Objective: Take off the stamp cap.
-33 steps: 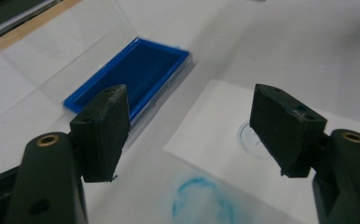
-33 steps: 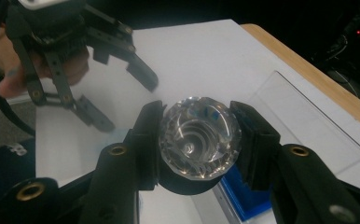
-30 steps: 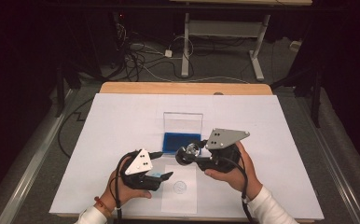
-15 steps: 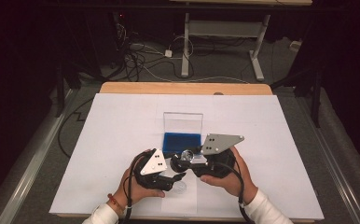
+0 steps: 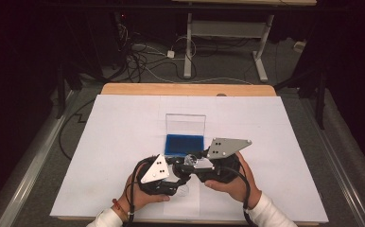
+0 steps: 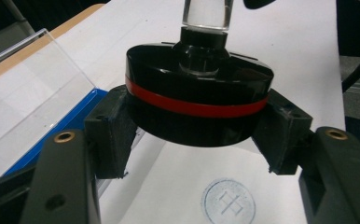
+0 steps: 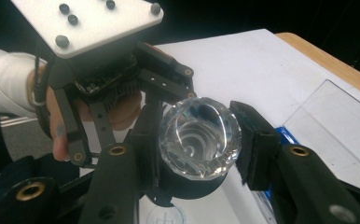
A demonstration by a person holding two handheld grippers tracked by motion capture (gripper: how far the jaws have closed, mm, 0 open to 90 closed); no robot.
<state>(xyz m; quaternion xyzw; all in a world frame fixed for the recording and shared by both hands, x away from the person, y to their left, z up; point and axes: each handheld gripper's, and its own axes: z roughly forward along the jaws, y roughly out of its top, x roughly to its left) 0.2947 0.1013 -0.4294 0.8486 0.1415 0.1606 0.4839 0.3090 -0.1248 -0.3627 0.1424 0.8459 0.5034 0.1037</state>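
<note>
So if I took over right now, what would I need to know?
Right gripper: shut on the stamp's clear handle.
Left gripper: jaws have just been closing and now press the stamp's black base.
The stamp hangs above the white paper, not touching it.
Done: one round blue print is on the paper.
The ink box sits open behind the grippers.
Left, probably: pull the base off or put the stamp away. I can't tell which.

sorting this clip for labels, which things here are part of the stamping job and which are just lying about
In the job:
- stamp, black base in the left gripper, clear knob in the right gripper
- paper sheet with round blue print
- blue ink pad case, lid open

Lying about:
- cables on floor
- white frame legs
</note>
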